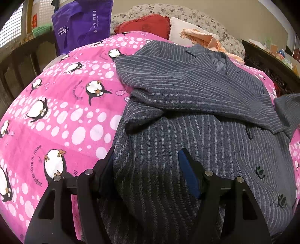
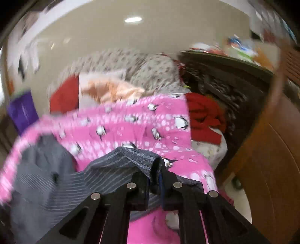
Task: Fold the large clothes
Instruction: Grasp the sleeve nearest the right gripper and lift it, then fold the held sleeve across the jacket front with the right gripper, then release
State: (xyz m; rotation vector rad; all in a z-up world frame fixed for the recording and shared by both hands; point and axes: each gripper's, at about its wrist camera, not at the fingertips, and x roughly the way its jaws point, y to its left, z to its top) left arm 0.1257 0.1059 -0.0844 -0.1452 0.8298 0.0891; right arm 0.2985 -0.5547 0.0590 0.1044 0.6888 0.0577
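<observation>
Grey pinstriped cloth is the whole business here: a jacket (image 1: 196, 105) lies spread on a pink penguin quilt (image 1: 61, 112), collar toward the far pillows (image 1: 168, 16), hem toward the near edge, so its long axis runs near to far along the bed. One sleeve (image 1: 187, 93) is already laid across the chest, from the right side of the left wrist view toward the left. The left claw (image 1: 148, 159) sits low at the near hem with its jaws apart; the jacket's left edge lies between them, one finger on the quilt side and the other on the cloth, but the pads do not look pressed together, so I judge it is poised rather than gripping. The right claw (image 2: 156, 169) is clamped on a fold of the same striped cloth (image 2: 131, 155), held up off the quilt (image 2: 150, 122); that view is badly blurred, so I cannot tell exactly which part it has, though it looks like an edge or sleeve on the jacket's right side. The coming move seems to turn on that: the lifted cloth is on the right, the body lies to its left, so the carry should go across the short axis toward the left edge. The right claw is plainly the nearer one; the left serves best by pinning the hem.
</observation>
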